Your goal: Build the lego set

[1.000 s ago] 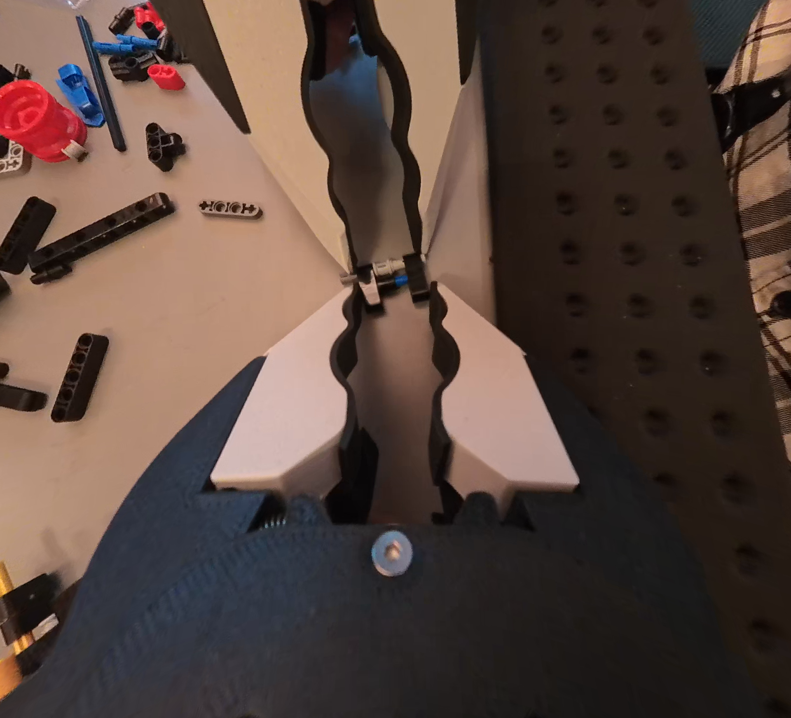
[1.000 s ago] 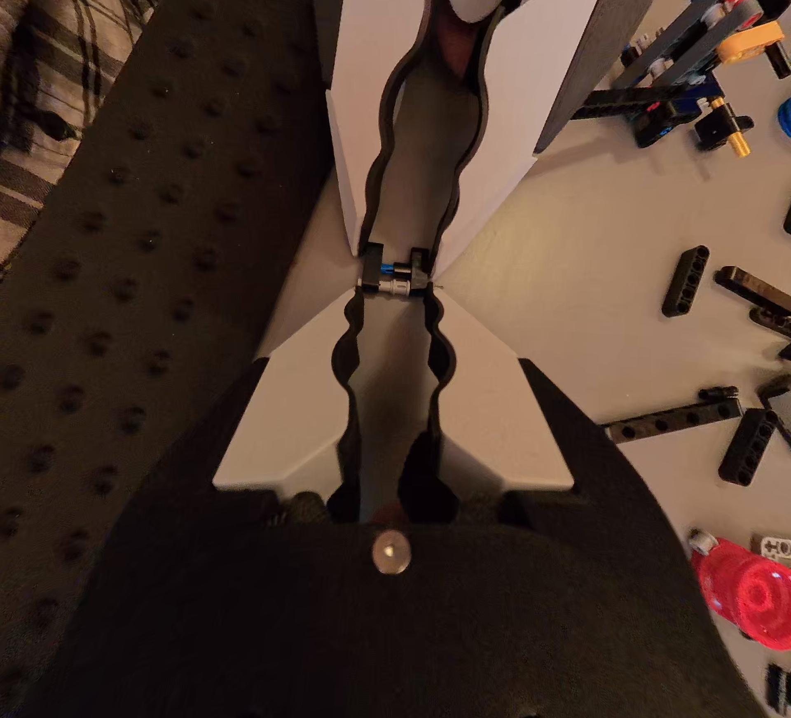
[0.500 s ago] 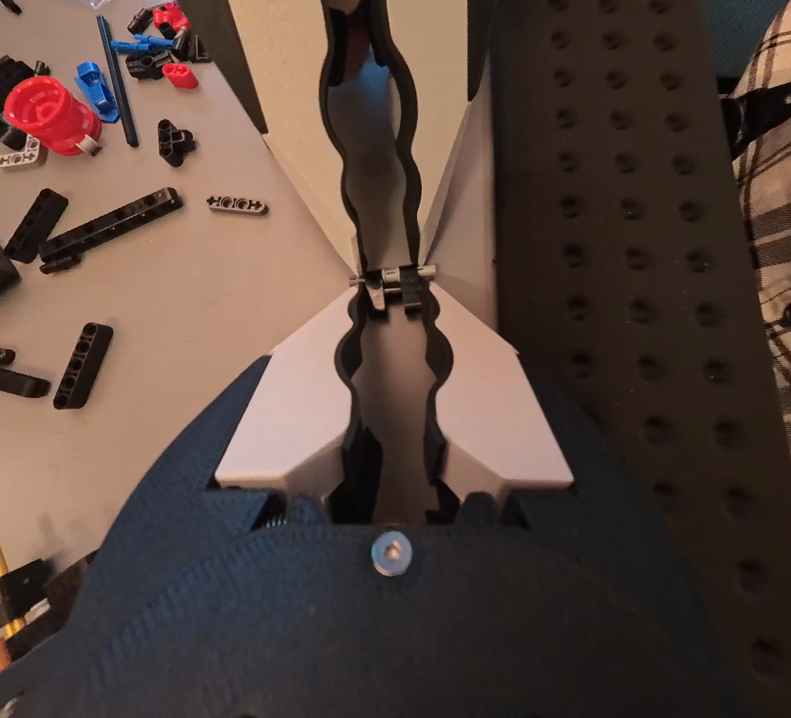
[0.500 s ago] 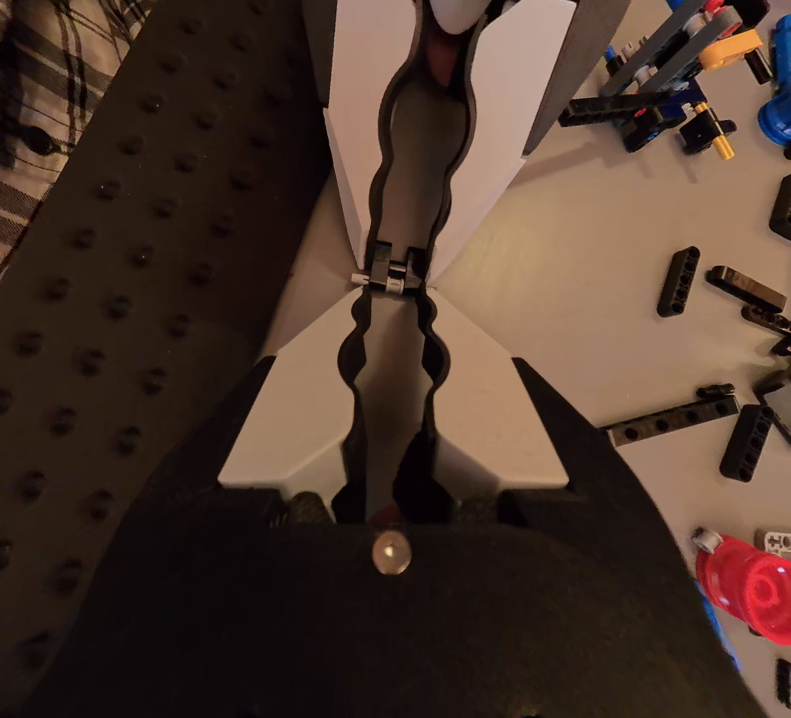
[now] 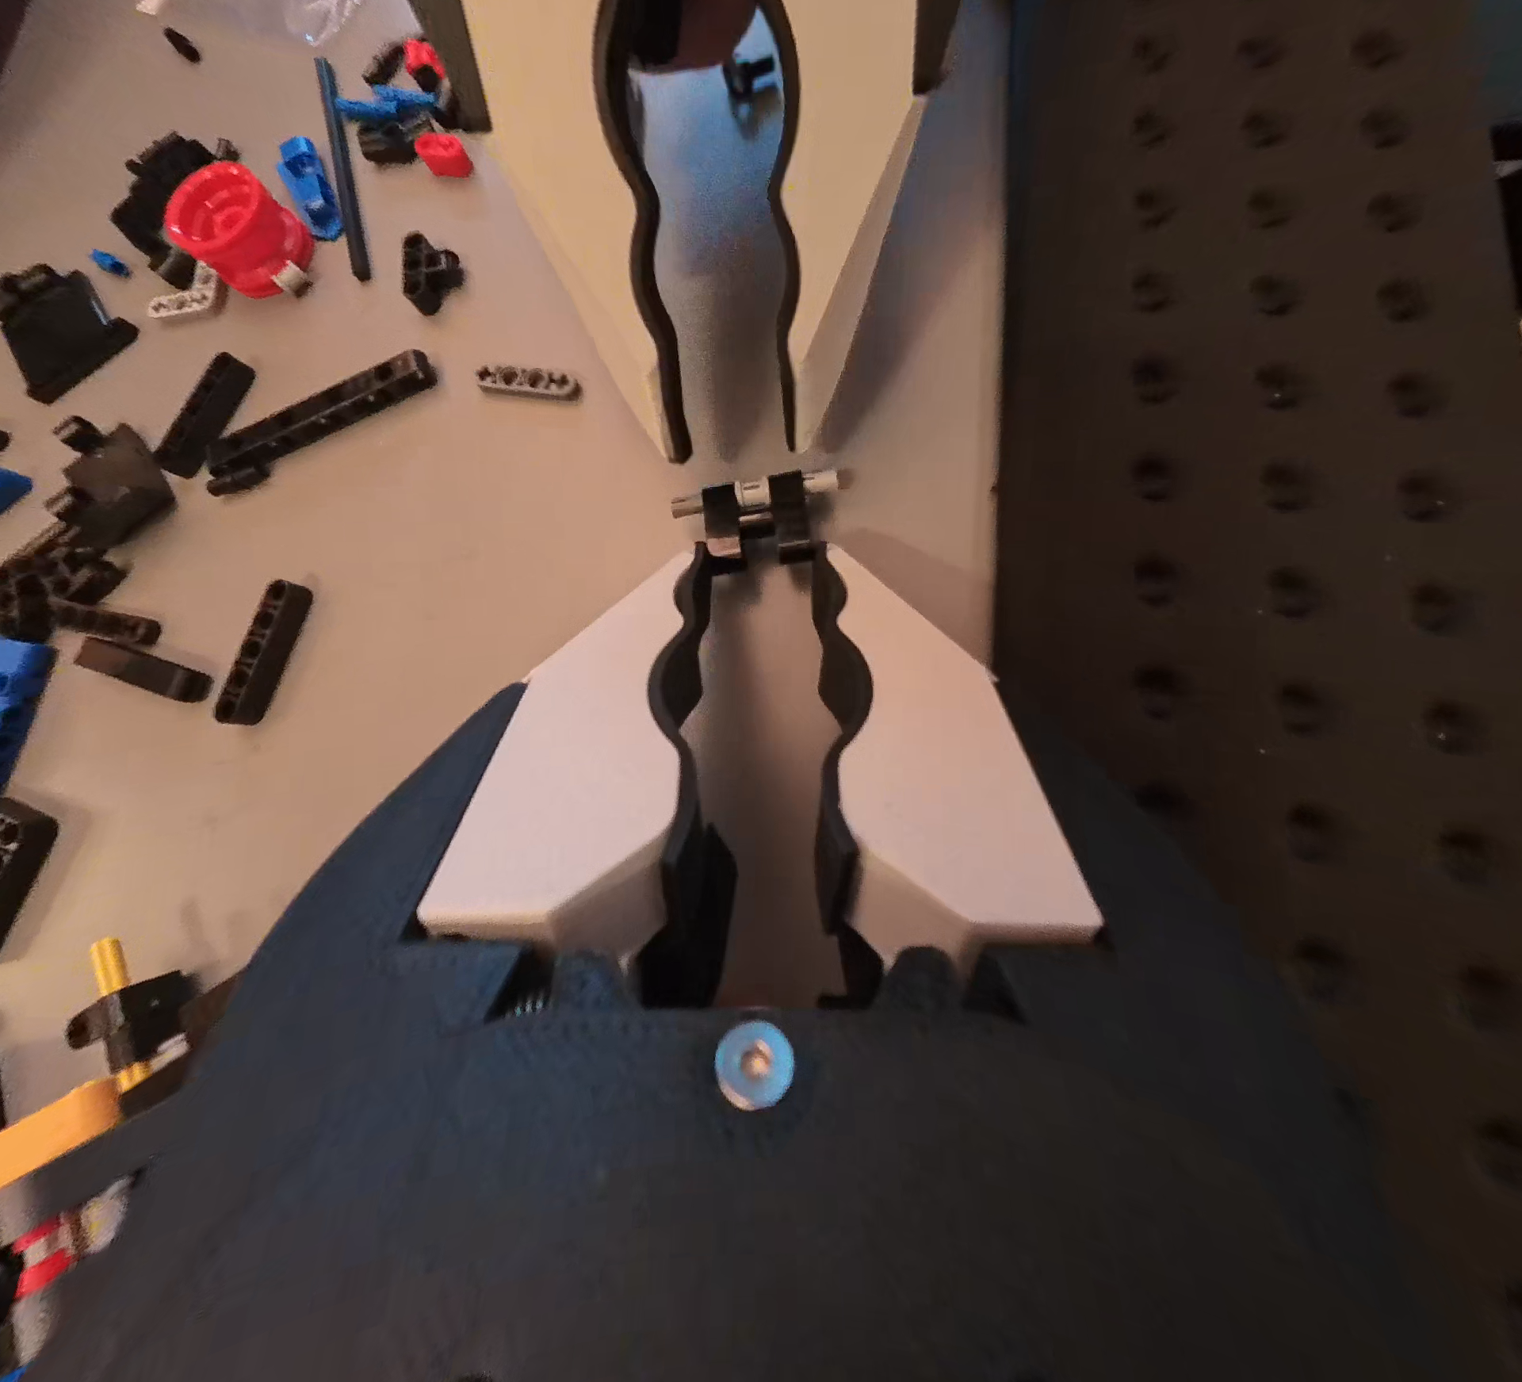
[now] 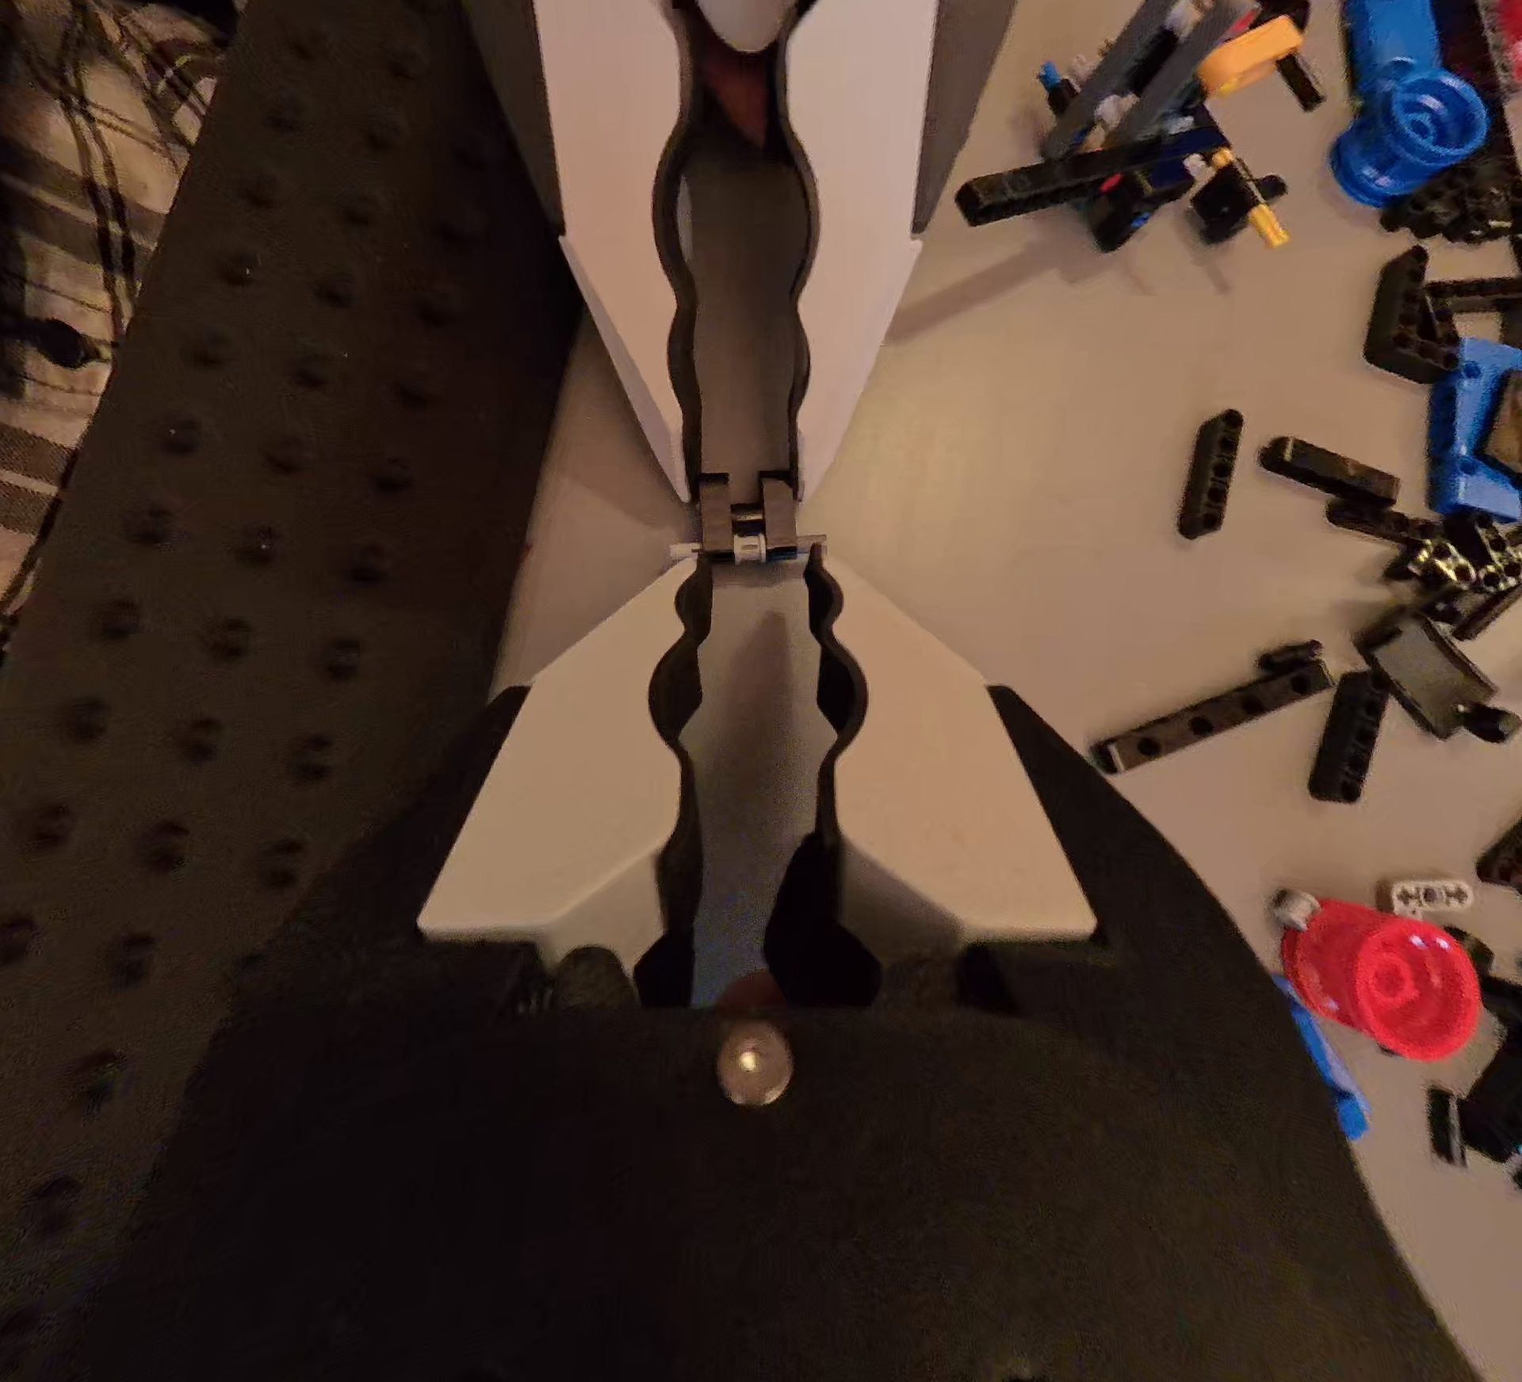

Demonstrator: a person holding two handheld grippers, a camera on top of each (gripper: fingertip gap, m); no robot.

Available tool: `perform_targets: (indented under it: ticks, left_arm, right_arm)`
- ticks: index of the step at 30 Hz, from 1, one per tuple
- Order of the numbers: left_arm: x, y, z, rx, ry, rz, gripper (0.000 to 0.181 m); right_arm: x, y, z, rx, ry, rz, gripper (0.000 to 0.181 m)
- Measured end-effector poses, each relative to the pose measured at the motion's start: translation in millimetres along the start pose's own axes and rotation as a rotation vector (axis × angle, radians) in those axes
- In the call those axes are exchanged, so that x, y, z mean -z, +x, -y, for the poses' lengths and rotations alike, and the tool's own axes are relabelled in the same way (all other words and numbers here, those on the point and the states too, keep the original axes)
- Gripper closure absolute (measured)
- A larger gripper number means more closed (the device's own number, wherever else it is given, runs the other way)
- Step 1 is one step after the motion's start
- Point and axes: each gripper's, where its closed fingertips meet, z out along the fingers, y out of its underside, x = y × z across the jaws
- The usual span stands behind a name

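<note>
Black and grey plastic is meeting at the centre of both frames: the small sub-assembly of two black connectors threaded on a light grey axle (image 5: 753, 510) is sitting clamped at the tips of the left gripper (image 5: 758, 560), whose fingers are pressing on the connectors' lower ends. A second ago a blue pin was still showing between the two connectors; now they are sitting close together on the axle, which suggests the push-fit is done. The right gripper (image 6: 753, 560), seen in the upper centre of the left wrist view, is now standing just clear of the piece with its fingers slightly apart, where half a second ago it was pinching it. Loose parts are waiting on the beige table (image 5: 428, 535): a red wheel hub (image 5: 235, 226) at upper left, a long black beam (image 5: 321, 420) below it. A partly built grey and black model (image 6: 1153, 107) is lying at upper right of the right wrist view, probably the piece's next stop.
</note>
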Motion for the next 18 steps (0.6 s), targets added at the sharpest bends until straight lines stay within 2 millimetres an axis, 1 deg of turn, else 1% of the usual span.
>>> perform_targets:
  ticks: [3,5,8,11,14,18]
  left_arm:
    - [4.8,-12.3,9.4,-0.012,0.035,0.087,0.159]
    - [10.0,-25.1,16.0,-0.045,0.058,0.185,0.159]
    - [17.0,-33.3,29.6,-0.106,0.107,0.281,0.159]
    - [25.2,-44.0,40.8,-0.169,0.138,0.396,0.159]
    - [33.1,-47.3,51.5,-0.210,0.182,0.455,0.159]
    - [36.2,-50.4,55.2,-0.251,0.196,0.512,0.159]
  right_arm:
    - [7.6,6.3,4.3,-0.070,0.025,-0.033,0.158]
    - [16.0,12.2,10.6,-0.142,0.080,-0.048,0.158]
    - [29.4,23.4,23.3,-0.277,0.191,-0.064,0.156]
    - [30.9,27.2,30.6,-0.354,0.249,-0.067,0.156]
    - [30.0,29.2,37.7,-0.394,0.300,-0.074,0.162]
    - [33.6,30.6,42.5,-0.416,0.341,-0.075,0.169]
